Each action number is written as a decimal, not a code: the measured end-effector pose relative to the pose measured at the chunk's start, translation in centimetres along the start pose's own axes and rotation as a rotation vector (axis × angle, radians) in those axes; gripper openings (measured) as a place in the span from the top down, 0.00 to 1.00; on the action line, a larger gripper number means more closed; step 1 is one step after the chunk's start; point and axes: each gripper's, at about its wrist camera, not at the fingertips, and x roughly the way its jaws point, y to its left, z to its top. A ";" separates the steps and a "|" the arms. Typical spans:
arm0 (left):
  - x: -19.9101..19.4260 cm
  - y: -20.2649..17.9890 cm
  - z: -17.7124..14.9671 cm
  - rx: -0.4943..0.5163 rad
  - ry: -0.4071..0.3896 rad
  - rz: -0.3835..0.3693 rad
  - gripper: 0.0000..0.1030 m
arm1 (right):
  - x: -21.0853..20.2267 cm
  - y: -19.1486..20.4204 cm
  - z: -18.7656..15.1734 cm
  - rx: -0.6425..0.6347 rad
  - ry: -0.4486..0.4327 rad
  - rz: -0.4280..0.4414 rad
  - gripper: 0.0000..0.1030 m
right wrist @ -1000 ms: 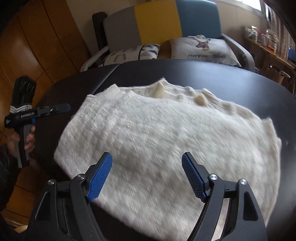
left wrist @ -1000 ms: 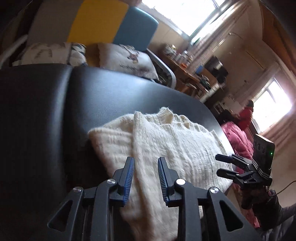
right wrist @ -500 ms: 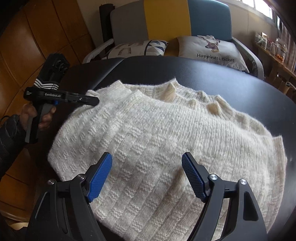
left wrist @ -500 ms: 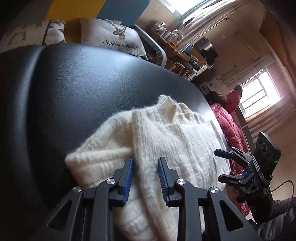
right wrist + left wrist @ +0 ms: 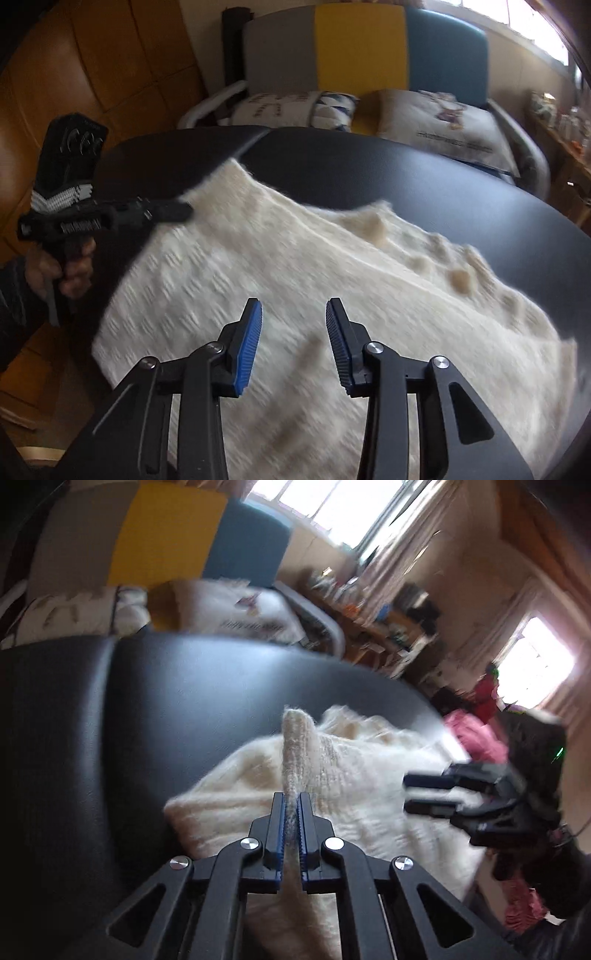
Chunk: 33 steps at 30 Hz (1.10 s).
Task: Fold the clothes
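Cream knit sweater [image 5: 354, 775] is being pinched by the left gripper [image 5: 291, 812] for folding on the black bench [image 5: 406, 173], while the right gripper [image 5: 293, 332], nothing yet between its pads, is closing above it.

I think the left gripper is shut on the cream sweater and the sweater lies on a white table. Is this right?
Not quite: the table is black, not white, as the right wrist view shows. The left gripper is indeed shut on a fold of the cream sweater.

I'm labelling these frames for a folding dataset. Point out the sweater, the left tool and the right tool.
sweater [image 5: 295, 258]: right wrist view, flat knit body.
left tool [image 5: 291, 812]: left wrist view, between tips pinching a knit ridge.
right tool [image 5: 293, 317]: right wrist view, gap between closing tips.
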 end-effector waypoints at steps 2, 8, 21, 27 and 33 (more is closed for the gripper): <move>1.2 0.5 -0.3 -0.016 0.038 0.029 0.95 | 2.3 -0.3 0.5 0.008 0.042 -0.020 0.62; 0.3 1.1 0.3 -0.070 0.022 -0.031 0.94 | 1.6 -0.2 0.9 0.007 0.024 0.010 0.62; 3.9 2.5 3.6 -0.093 0.156 -0.156 0.82 | 3.2 0.8 0.4 -0.001 0.050 0.029 0.60; 3.1 0.7 4.0 0.007 0.071 -0.073 0.95 | 3.5 1.4 -0.1 -0.043 0.035 -0.002 0.60; 1.7 -1.1 2.1 0.154 0.033 0.116 0.95 | 3.5 0.9 -0.9 -0.027 0.009 0.017 0.60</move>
